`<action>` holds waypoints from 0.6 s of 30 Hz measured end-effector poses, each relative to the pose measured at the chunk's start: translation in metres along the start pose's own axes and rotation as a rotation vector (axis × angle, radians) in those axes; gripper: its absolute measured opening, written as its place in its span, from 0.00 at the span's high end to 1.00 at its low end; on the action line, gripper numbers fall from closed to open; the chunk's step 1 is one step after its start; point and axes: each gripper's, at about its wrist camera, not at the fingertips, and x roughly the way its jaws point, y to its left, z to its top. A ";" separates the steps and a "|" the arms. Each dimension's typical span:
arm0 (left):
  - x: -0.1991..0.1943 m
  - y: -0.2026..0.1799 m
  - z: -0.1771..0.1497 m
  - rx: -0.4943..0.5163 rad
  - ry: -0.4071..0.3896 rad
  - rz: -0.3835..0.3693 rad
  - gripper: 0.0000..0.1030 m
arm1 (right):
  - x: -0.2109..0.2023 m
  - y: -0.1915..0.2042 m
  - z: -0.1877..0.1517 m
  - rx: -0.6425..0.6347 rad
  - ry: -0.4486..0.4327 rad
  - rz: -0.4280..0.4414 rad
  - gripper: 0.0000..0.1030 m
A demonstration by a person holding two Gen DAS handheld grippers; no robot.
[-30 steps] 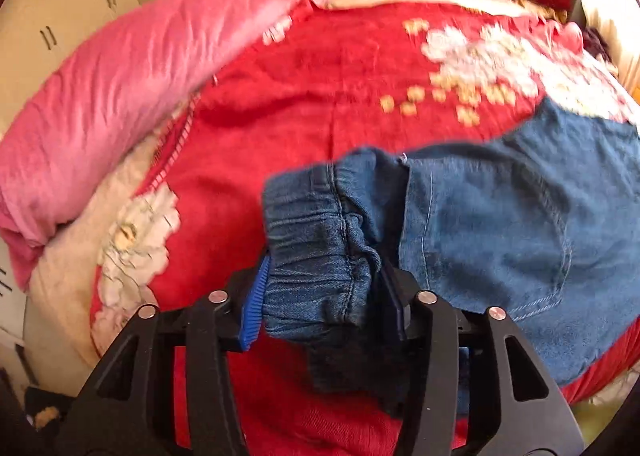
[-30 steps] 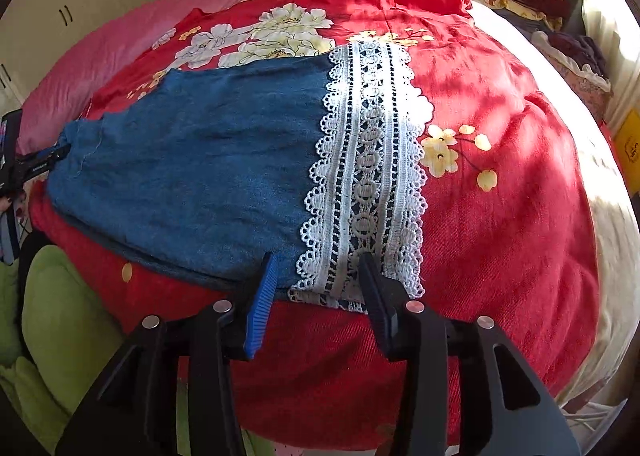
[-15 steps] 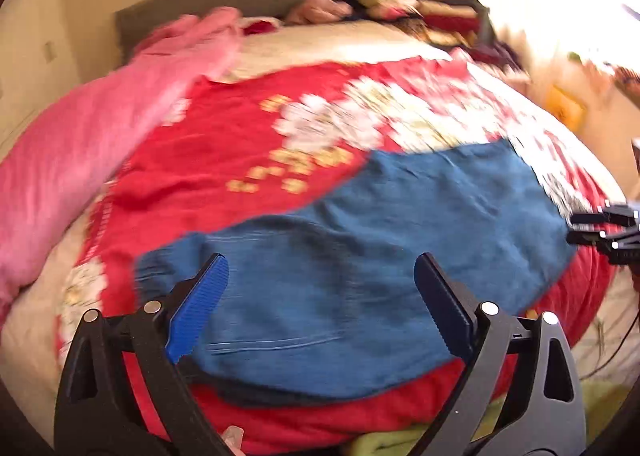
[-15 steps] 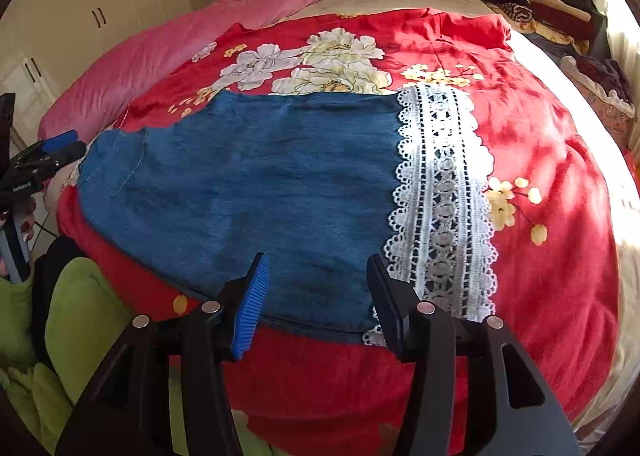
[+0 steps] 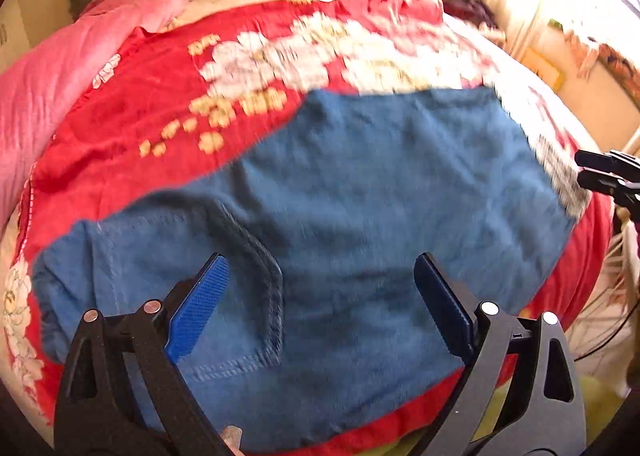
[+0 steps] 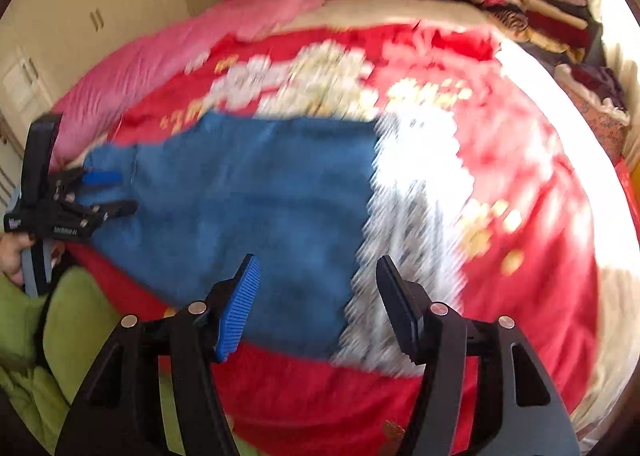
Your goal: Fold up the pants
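Pants [image 6: 248, 204] flat, crosswise: waist left, lace cuff right.

- Both grippers hang above the bed with nothing between their fingers: left gripper [image 5: 322, 312] wide apart, right gripper [image 6: 318, 306] opening.
- The denim pants [image 6: 248, 212] lie flat and low on the red blanket [image 6: 520, 160].
- A pink quilt [image 6: 192, 56] bulks along the far left.
- Stacked clothes [image 6: 532, 4] crowd the far right corner.
- Bare blanket lies right of the lace hem [image 6: 416, 184].
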 end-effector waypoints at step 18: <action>0.076 0.023 0.097 -0.070 0.000 -0.031 0.16 | 0.113 -0.096 0.079 0.160 0.103 0.054 0.50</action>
